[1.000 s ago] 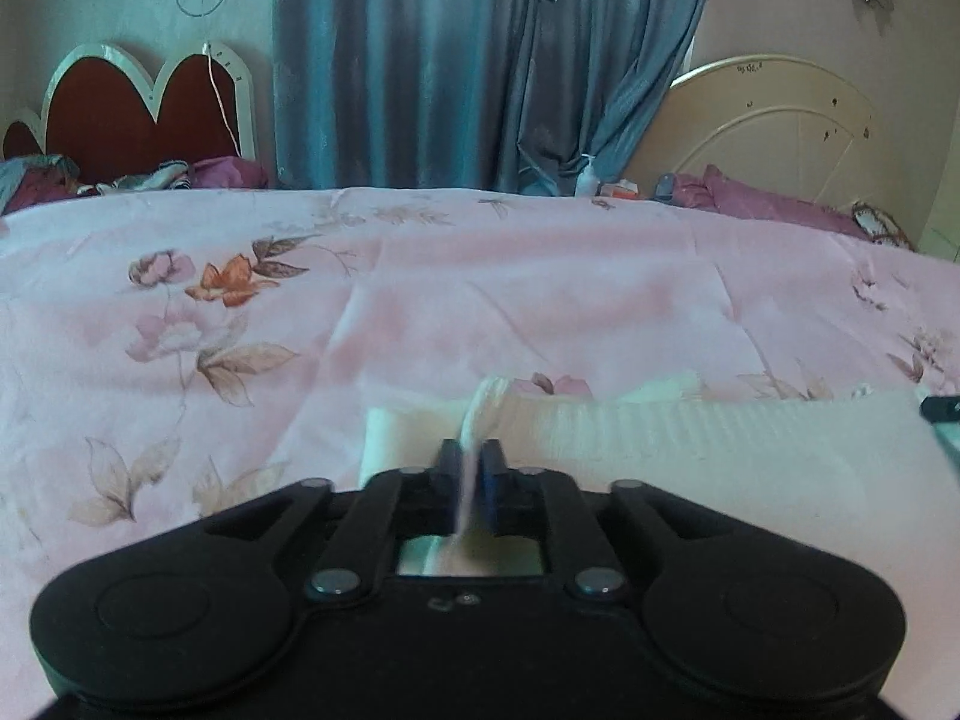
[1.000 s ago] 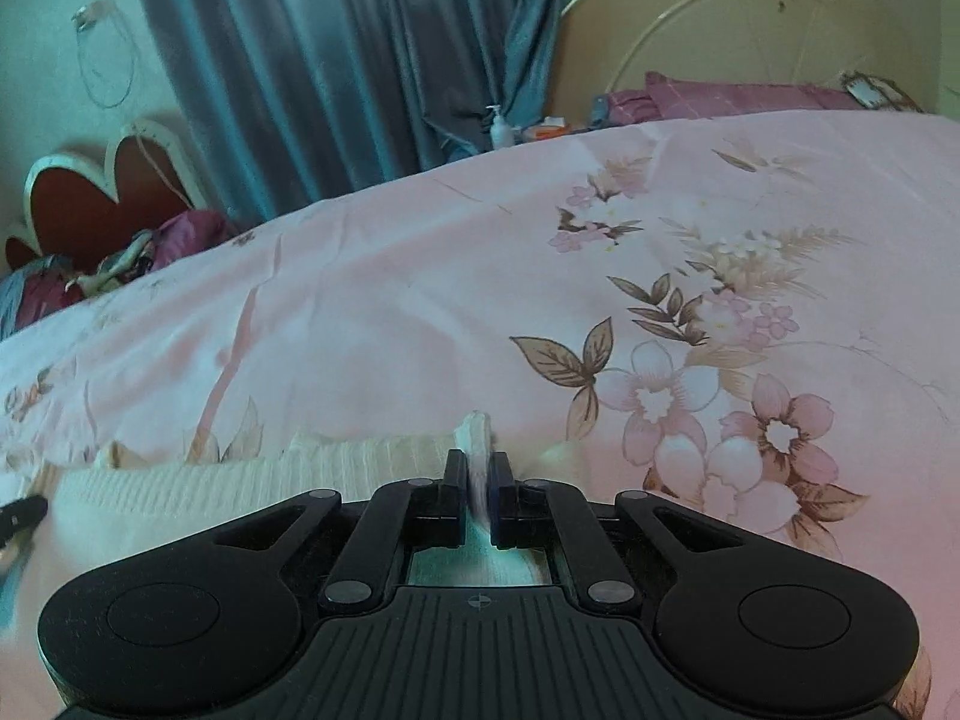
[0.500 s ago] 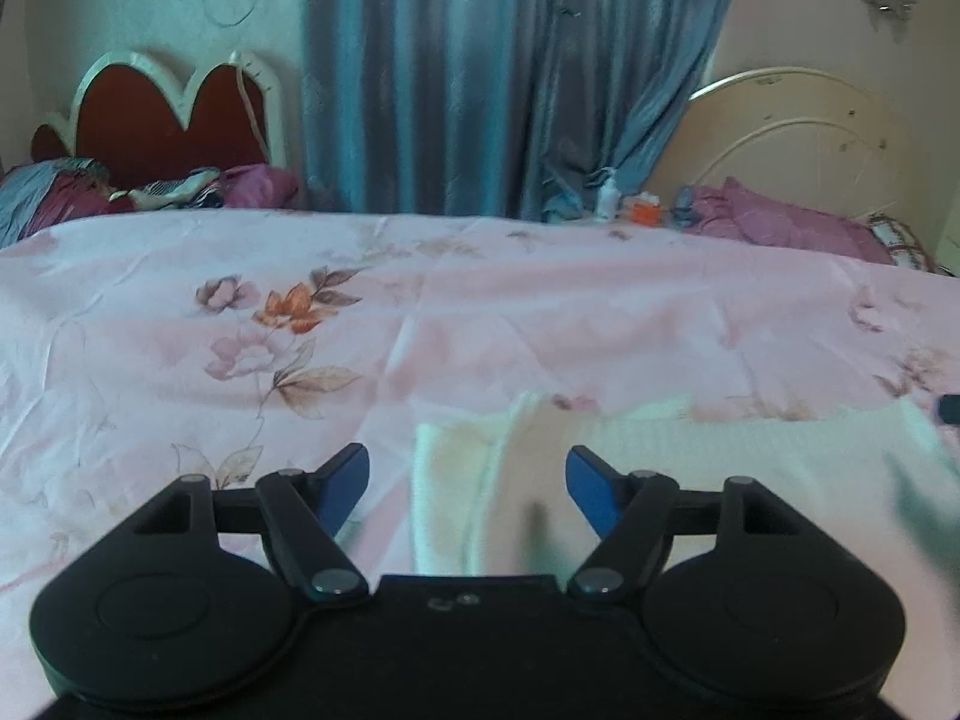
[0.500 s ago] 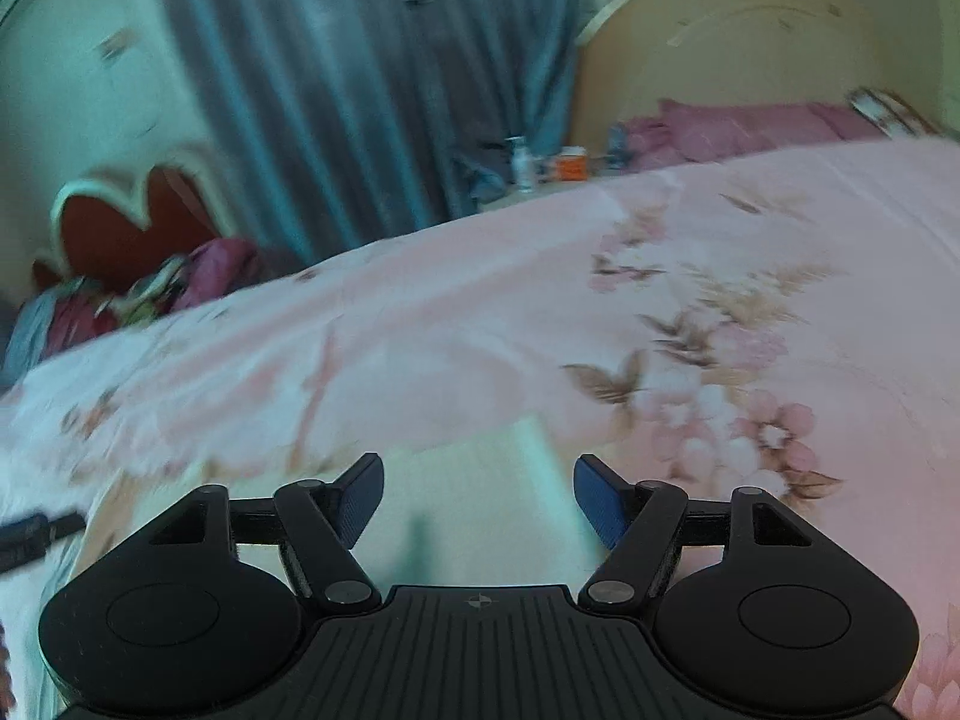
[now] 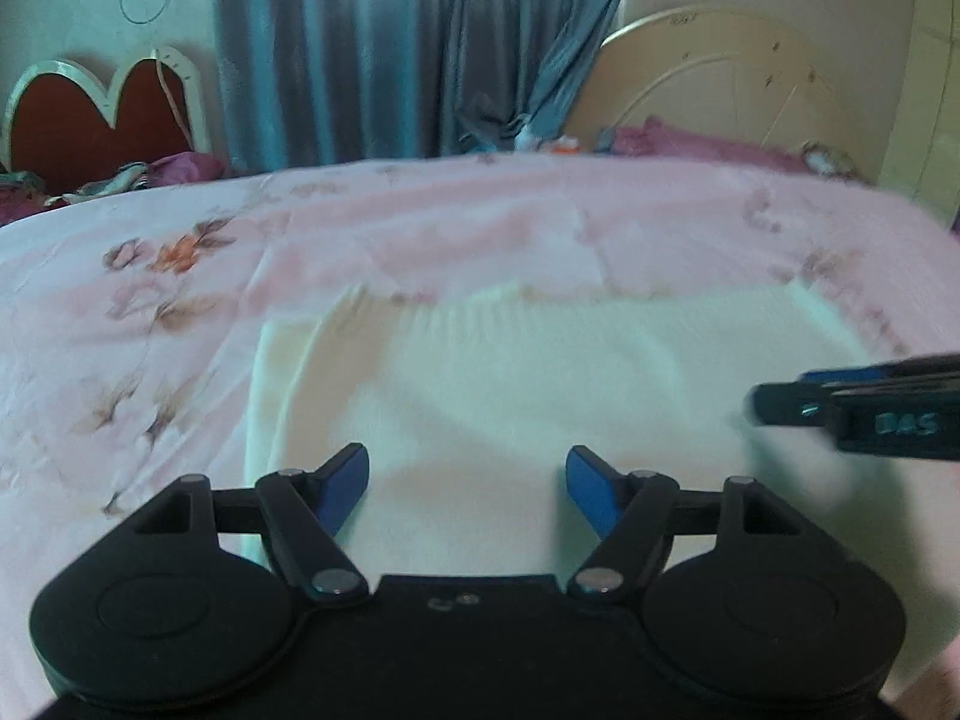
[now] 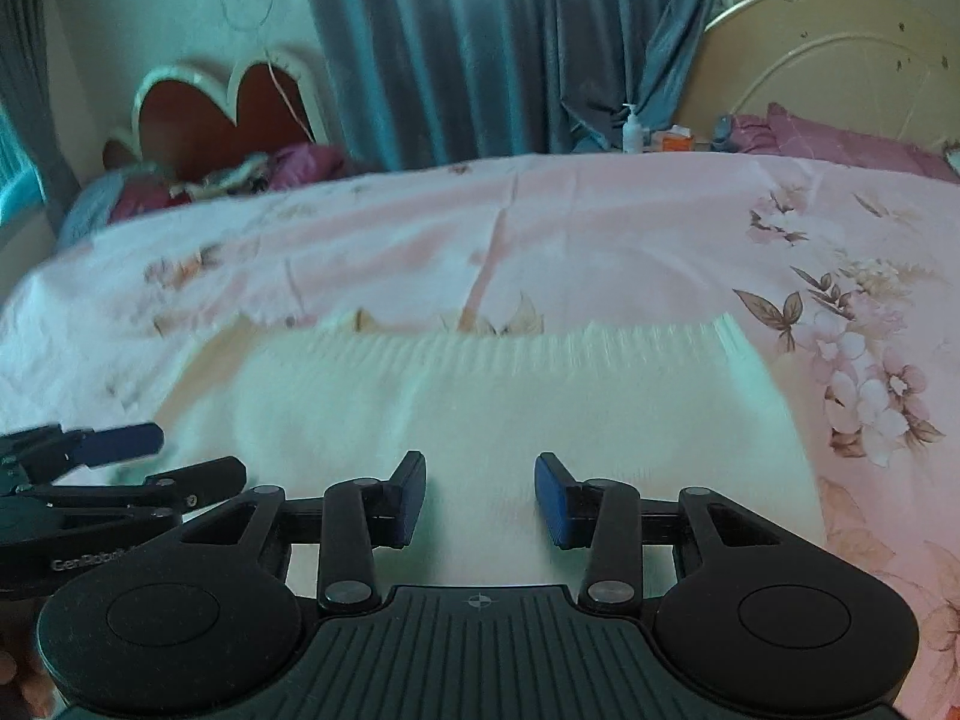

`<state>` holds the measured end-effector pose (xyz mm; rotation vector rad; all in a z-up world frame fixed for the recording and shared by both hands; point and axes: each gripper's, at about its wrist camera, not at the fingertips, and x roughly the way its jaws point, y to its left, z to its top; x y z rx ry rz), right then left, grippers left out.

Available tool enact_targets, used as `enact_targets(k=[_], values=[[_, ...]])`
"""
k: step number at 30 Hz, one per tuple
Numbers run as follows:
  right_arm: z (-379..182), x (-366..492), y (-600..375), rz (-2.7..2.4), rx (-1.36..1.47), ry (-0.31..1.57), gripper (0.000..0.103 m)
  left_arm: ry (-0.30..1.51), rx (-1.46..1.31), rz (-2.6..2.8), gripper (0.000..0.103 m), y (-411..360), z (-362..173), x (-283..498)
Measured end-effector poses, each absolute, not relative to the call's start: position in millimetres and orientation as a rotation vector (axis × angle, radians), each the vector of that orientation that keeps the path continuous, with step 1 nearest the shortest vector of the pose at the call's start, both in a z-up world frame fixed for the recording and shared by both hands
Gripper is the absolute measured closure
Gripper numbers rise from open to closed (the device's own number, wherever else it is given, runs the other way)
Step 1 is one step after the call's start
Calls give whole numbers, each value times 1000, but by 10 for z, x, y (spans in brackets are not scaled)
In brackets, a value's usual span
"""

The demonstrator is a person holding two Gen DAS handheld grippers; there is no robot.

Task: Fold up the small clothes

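A white ribbed knit garment (image 5: 540, 372) lies folded flat on the pink floral bedsheet (image 5: 420, 222); the right wrist view shows the garment (image 6: 510, 396) too, ribbed hem at its far edge. My left gripper (image 5: 467, 480) hovers over its near left part, open, with nothing between the blue pads. My right gripper (image 6: 480, 480) hangs over the near right part with its jaws closing; the pads stand apart and press on nothing. Each gripper shows in the other's view: the right gripper (image 5: 774, 402) at the right edge, the left gripper (image 6: 174, 459) at the left edge.
The bedsheet (image 6: 600, 228) stretches far behind the garment. A red heart-shaped headboard (image 5: 96, 120) with piled clothes stands at the back left, grey-blue curtains (image 5: 390, 48) in the middle, a cream headboard (image 6: 840, 60) with purple pillows at the right. A pump bottle (image 6: 633, 129) stands between them.
Both grippers were shut on the garment's far edge, then let go and opened. They have pulled back towards me, and the garment lies flat. The right jaws are narrower than half a second ago.
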<state>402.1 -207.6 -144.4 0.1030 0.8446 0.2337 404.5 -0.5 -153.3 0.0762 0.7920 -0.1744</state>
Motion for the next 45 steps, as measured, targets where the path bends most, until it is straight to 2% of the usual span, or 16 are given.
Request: enact_targets(k=[9, 13, 20, 28, 37, 45], values=[[-1616, 3749, -2615, 105, 102, 845, 62, 793, 90, -111, 29, 315, -1594, 3887], [-1522, 3640, -2620, 113, 90, 831, 62, 839, -11, -59, 32, 464, -1560, 3830], [-1497, 3380, -2686, 111, 116, 830, 62, 829, -17, -93, 32, 380, -1399, 3460], [-1686, 2987, -2773, 98, 32, 845, 62, 889, -27, -56, 29, 413, -1673, 3259], [-1633, 2860, -2771, 73, 12, 865, 62, 907, -26, -51, 29, 435, -1626, 3219], [-1438, 2795, -2644, 82, 120, 863, 61, 939, -81, -51, 30, 541, -1538, 3091]])
